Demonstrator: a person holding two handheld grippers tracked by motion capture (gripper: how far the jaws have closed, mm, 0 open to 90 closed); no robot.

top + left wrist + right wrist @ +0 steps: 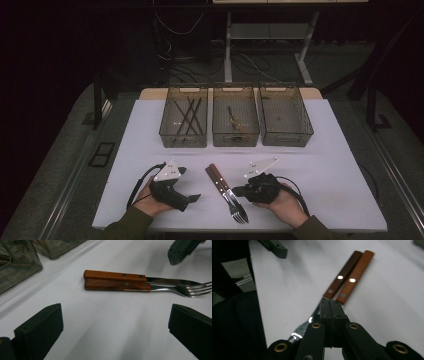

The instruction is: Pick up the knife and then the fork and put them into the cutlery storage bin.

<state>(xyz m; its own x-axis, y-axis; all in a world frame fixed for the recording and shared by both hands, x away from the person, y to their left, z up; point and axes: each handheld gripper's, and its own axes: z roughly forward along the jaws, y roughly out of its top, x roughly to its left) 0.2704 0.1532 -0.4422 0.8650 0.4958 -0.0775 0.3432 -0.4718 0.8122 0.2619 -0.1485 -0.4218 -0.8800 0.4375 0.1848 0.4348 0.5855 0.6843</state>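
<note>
While both hands sit low in the high view, the scene runs like this, biggest first:

Table [330, 150]: white top, fills mid frame, dark floor around it.

Bins: three clear tubs in a row at upper centre. Left bin [170, 135] has dark sticks crossed inside; middle bin [220, 136] has a small item, too blurry to ID; right bin [300, 134] contents can't tell.

Left gripper [194, 198]: lower left of centre, tips pointing right twd the cutlery. Jaws wide apart in the left gripper view, bare table btwn them, touching nothing.

Right gripper [239, 190]: lower right of centre, tips pointing left, right at the metal part of the cutlery. Jaws pressed together pad to pad in the right gripper view, nothing seen btwn them; they sit over the spot where handles meet metal. Contact w/ the cutlery: can't tell.

Knife [217, 178]: bottom centre, flat on table, wooden handle up-left, blade running down-right, touching the fork side by side.

Fork [238, 212]: alongside knife, wooden handle w/ rivets, tines at the bottom centre edge near the table's front. In the left gripper view both handles lie parallel, upper middle, tines at right edge.
</note>
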